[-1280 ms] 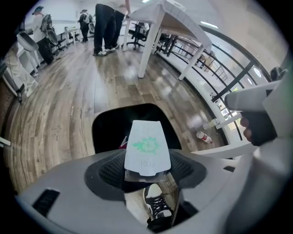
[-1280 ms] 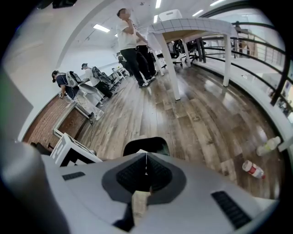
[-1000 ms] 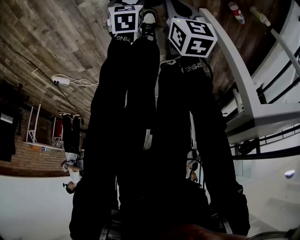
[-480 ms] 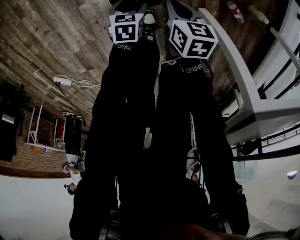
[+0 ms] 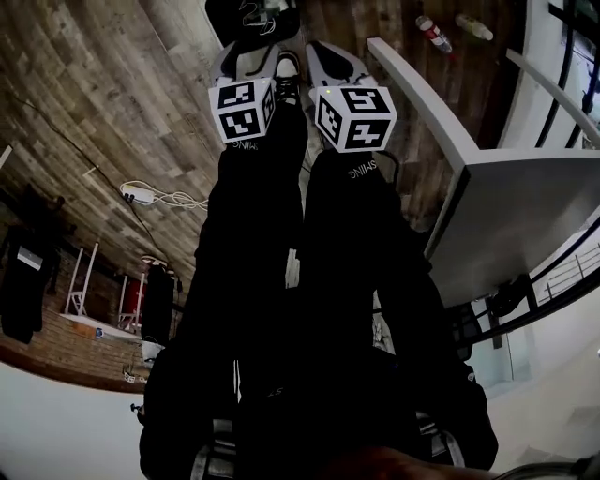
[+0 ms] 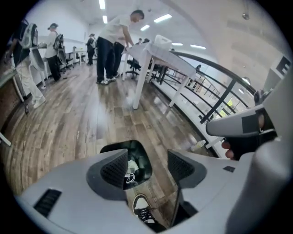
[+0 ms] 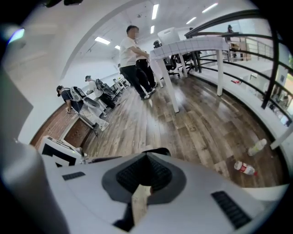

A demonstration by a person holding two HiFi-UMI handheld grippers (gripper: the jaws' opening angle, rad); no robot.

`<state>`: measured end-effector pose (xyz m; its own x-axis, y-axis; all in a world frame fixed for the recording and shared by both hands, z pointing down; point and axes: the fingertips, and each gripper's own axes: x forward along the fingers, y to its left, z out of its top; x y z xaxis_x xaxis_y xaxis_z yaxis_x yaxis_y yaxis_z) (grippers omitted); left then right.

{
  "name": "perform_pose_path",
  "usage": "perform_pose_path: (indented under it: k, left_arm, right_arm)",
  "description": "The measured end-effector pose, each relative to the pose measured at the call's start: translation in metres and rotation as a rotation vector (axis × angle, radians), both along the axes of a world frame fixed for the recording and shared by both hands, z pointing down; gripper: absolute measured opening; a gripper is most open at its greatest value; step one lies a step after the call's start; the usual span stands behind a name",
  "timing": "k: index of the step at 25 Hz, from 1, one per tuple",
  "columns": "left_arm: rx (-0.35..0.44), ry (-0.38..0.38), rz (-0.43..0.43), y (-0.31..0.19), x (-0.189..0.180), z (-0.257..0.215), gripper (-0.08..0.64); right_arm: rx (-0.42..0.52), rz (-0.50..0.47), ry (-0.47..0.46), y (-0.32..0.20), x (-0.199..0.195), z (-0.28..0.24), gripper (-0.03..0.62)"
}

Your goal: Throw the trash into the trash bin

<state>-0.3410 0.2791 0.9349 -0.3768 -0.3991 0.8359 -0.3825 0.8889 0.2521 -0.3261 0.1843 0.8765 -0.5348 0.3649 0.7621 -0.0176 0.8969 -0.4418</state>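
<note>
A black trash bin [image 5: 251, 13] with crumpled trash inside stands on the wooden floor just beyond both grippers in the head view. My left gripper [image 5: 251, 62] is open and empty; in the left gripper view the bin [image 6: 135, 157] shows through the gap between its jaws [image 6: 146, 165], with a black-and-white shoe [image 6: 143, 208] below. My right gripper [image 5: 334, 66] is shut on a thin tan paper scrap [image 7: 139, 201] that hangs from its pads [image 7: 147, 175]. A red-labelled bottle [image 5: 430, 32] and a clear bottle [image 5: 473, 26] lie on the floor to the right.
A white table [image 5: 506, 197] stands close on the right, with black railings behind it. A power strip with a white cable [image 5: 141, 194] lies on the floor at left. Several people stand by desks farther off [image 6: 114, 41].
Both marker cubes have dropped lower in the head view and drawn closer together. The trash bin has come into sight at the top edge. The bottles have shifted left.
</note>
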Motion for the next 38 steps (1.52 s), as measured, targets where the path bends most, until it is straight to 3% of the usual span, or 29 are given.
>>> perform_pose_path:
  k: [8,18,27,32,38]
  left_arm:
    - [0.031,-0.167,-0.006,-0.031,0.000,-0.155,0.197]
    - [0.063,-0.311,0.035,-0.070,0.041,-0.317,0.103]
    - [0.132,-0.408,0.171,-0.125,0.099,-0.421,0.003]
    - [0.247,-0.438,0.345,-0.192,0.140,-0.483,0.002]
    - [0.363,-0.418,0.526,-0.283,0.226,-0.534,0.000]
  right_arm:
    - [-0.028,0.089,-0.129,-0.028,0.017,-0.145,0.015]
    - [-0.040,0.142,-0.302,-0.070,0.069,-0.310,0.015]
    - [0.018,0.218,-0.414,-0.121,0.131,-0.415,0.015]
    - [0.095,0.350,-0.470,-0.174,0.179,-0.474,0.015]
    - [0.183,0.476,-0.511,-0.237,0.266,-0.528,0.015]
